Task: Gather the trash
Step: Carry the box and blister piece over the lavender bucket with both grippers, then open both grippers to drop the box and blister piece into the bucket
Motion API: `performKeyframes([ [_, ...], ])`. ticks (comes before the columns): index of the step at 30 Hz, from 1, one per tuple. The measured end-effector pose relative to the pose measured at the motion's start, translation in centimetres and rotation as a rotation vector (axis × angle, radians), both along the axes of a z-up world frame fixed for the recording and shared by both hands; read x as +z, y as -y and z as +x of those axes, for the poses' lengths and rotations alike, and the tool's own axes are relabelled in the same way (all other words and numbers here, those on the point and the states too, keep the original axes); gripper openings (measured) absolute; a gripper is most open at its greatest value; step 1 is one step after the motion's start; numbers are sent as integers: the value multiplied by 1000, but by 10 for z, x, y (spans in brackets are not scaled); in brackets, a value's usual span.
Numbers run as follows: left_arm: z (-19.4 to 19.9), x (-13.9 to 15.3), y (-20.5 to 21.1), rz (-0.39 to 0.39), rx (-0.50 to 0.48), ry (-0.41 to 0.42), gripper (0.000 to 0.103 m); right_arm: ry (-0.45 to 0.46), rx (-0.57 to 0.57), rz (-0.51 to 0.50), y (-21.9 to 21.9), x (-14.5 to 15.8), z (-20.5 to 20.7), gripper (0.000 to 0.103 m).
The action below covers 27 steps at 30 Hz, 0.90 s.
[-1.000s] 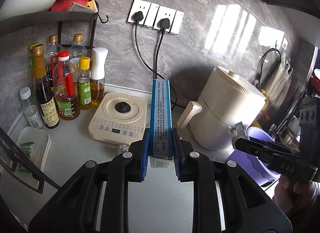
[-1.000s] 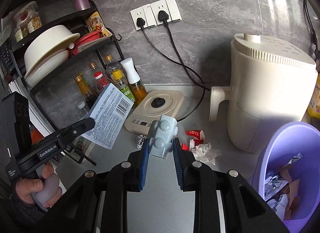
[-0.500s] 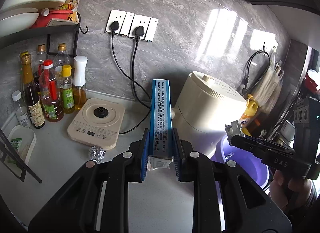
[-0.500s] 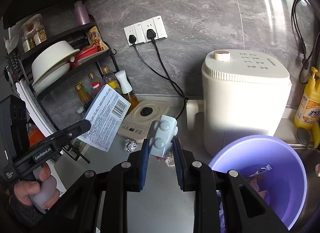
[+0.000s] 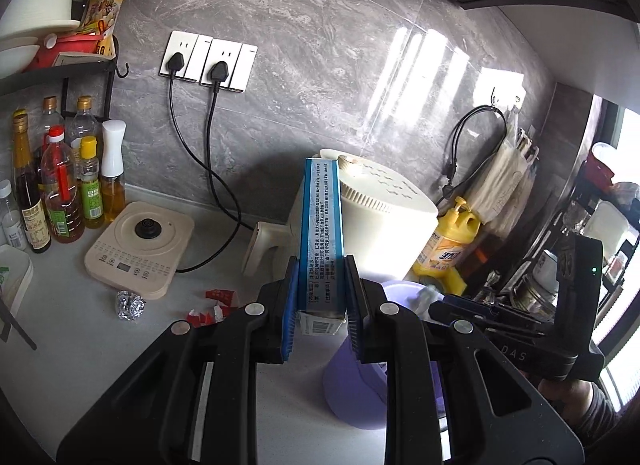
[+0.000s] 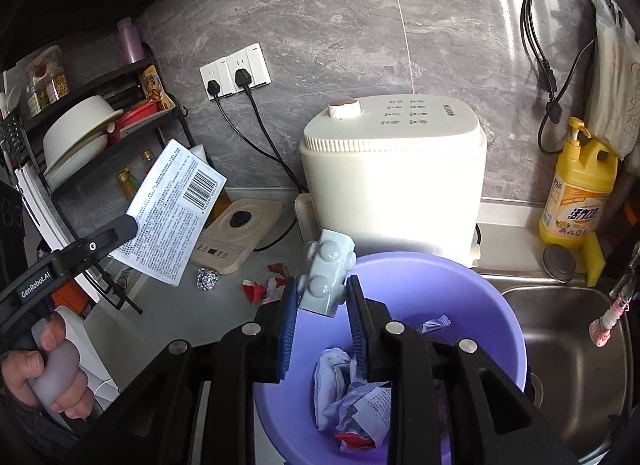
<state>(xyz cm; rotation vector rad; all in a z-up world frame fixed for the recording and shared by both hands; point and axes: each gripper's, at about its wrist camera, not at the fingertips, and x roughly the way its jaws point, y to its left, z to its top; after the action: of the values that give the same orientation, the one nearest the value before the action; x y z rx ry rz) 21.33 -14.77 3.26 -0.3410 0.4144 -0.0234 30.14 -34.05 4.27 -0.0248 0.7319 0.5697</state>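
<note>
Bin [image 6: 460, 289] and grippers have drawn together over the last second: the purple plastic tub now fills the lower centre of the right wrist view, crumpled paper inside. Right gripper [image 6: 322, 297] pinches a pale bubbled blister pack [image 6: 326, 277] above its rim; left gripper [image 5: 322, 293] clamps a blue-edged printed cardboard box [image 5: 322, 225], upright. Both look ready to drop. Foil ball [image 5: 130, 305] and red scraps [image 5: 212, 307] remain on the smooth counter, lower left.
</note>
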Motion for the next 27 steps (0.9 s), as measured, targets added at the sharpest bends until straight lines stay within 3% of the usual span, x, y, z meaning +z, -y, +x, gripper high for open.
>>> performKeyframes([
  [3, 0, 4, 12, 5, -6, 2, 21, -2, -9, 18, 11, -3, -1, 69],
  [10, 8, 8, 41, 33, -57, -6, 21, 35, -36, 58, 46, -1, -10, 72],
  [19, 35, 6, 91, 70, -214, -29, 21, 46, -184, 127, 103, 0, -25, 73],
  [27, 55, -16, 117, 37, -329, -84, 22, 44, -278, 105, 138, -5, -52, 76],
])
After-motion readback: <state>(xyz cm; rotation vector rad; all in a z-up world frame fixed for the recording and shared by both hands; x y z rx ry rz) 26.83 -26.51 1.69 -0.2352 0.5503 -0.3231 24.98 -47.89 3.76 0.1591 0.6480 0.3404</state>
